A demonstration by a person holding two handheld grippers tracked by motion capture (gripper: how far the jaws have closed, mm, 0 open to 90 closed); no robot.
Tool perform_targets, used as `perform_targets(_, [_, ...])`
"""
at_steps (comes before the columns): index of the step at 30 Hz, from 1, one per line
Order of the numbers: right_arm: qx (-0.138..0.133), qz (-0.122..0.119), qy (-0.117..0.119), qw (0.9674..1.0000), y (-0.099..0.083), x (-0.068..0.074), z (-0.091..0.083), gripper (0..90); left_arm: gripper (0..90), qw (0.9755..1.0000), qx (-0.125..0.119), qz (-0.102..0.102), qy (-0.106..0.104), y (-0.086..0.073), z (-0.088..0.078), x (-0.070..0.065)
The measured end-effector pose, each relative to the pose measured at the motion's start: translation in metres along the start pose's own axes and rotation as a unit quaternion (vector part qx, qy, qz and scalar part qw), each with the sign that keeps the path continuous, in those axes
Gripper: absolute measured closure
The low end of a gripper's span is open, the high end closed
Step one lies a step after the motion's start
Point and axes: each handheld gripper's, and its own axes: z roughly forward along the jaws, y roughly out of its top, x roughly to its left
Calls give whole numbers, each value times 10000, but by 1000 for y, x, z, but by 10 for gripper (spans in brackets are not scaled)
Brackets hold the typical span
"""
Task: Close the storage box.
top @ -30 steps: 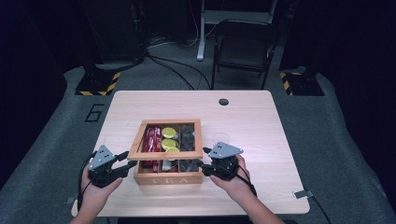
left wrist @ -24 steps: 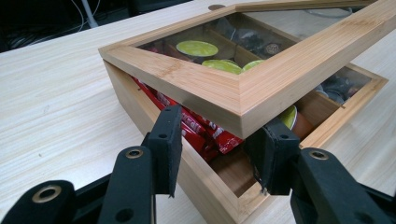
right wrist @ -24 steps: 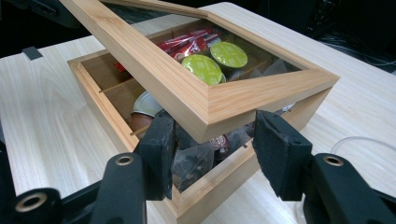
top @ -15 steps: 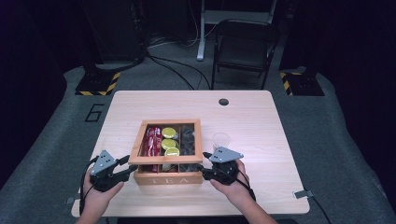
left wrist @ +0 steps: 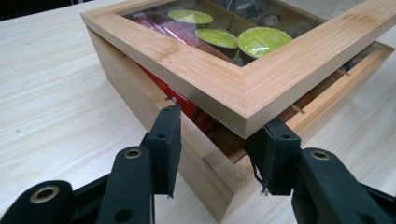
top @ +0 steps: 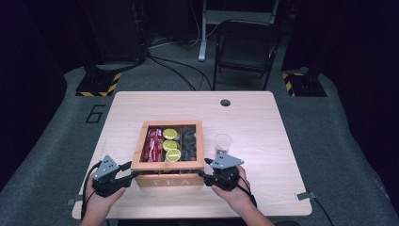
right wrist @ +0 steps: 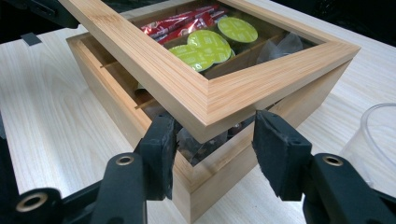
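A wooden tea box point(top: 167, 181) stands at the table's near middle. Its glass-paned lid point(top: 167, 165) is tilted a little open at the front. Through the pane show green capsules point(top: 170, 145), red packets point(top: 154, 143) and dark sachets. My left gripper point(top: 133, 170) is at the front left corner; in the left gripper view its jaws point(left wrist: 219, 135) straddle that corner just under the lid point(left wrist: 243, 88), the pads against the walls. My right gripper point(top: 202, 170) straddles the front right corner point(right wrist: 212, 135), jaws apart, beneath the raised lid corner point(right wrist: 210, 102).
A clear plastic cup point(top: 222, 142) stands just right of the box, close behind my right gripper, and its rim shows in the right gripper view point(right wrist: 373, 140). A cable hole point(top: 225, 102) lies at the table's far edge. A folding chair point(top: 244, 47) stands beyond the table.
The right gripper has sunk a little at the box's corner, uncovering the cup behind it. The lid's front edge sits slightly lower. The left gripper has hardly moved.
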Motion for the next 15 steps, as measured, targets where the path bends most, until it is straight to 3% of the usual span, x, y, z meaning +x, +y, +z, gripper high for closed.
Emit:
perform_targets(10, [82,-65,28,9999,-4,0,3,493,538,9999,104,-97,-55,-4,1,0])
perform_targets(15, [126,9,29,9999,-5,0,4,492,522,9999,93,-48,-30,-4,0,-1])
